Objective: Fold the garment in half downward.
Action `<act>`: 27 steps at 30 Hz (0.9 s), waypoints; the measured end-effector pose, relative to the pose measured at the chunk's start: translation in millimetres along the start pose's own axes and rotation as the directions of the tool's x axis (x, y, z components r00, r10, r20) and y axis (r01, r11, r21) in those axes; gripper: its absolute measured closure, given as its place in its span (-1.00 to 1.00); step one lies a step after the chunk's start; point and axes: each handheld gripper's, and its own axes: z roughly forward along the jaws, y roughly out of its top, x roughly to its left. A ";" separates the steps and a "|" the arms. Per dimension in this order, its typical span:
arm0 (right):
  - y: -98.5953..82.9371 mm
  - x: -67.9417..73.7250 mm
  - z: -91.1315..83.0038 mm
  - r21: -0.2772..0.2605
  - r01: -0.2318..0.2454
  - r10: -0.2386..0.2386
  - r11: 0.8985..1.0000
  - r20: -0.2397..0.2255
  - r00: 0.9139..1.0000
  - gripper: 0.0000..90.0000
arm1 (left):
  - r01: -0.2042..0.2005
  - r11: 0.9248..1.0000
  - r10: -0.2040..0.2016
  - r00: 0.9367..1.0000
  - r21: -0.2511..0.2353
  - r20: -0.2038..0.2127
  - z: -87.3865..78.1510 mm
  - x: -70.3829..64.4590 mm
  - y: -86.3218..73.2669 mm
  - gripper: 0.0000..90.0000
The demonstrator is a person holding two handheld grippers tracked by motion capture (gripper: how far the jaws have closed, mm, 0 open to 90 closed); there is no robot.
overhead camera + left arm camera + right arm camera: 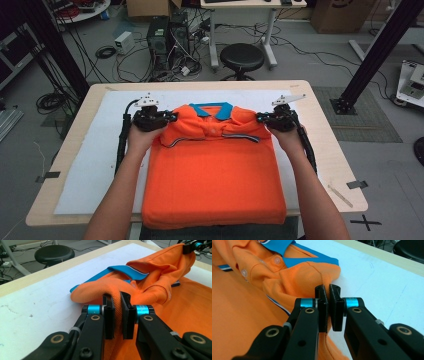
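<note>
- Presently, the orange polo shirt (212,175) lies on the white sheet (95,165) that covers the table (327,145), collar end away from the person and hem at the near edge.
- The blue collar (214,109) faces up at the far end; the 2 shoulders are bunched toward the middle, with striped sleeve cuffs lying just below the collar.
- Left gripper (172,118): its 2 jaws are clamped on a fold of orange fabric at the shirt's left shoulder. In the left gripper view (117,315) cloth fills the narrow gap between the jaws.
- Right gripper (260,118): jaws likewise closed on a fold at the right shoulder; the right gripper view (328,310) shows orange fabric pinched between them.
- Both held folds are raised slightly off the sheet; the shirt's lower body lies flat.
- 2 buttons (277,260) on the placket are visible below the collar.
- A black stool (242,56) stands on the floor beyond the table's far edge.
</note>
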 end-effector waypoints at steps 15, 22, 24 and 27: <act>-22.3 17.6 -19.5 -0.031 0.035 -0.036 0.999 -0.034 0.999 0.93 | -0.019 1.000 0.020 0.999 -0.023 0.041 -20.8 -26.4 -26.9 0.84; -38.9 32.7 -28.8 -0.055 0.050 -0.053 0.997 -0.050 0.997 0.93 | -0.019 1.000 0.019 0.999 -0.008 0.047 -28.3 -40.7 -51.8 0.84; -44.7 36.0 -30.7 -0.054 0.052 -0.055 0.997 -0.060 0.997 0.93 | -0.020 1.000 0.020 0.998 -0.004 0.057 -31.2 -44.7 -57.7 0.84; -55.6 40.9 -34.4 -0.061 0.050 -0.053 0.997 -0.064 0.997 0.93 | -0.014 1.000 0.015 0.998 -0.012 0.067 -37.7 -49.2 -65.5 0.84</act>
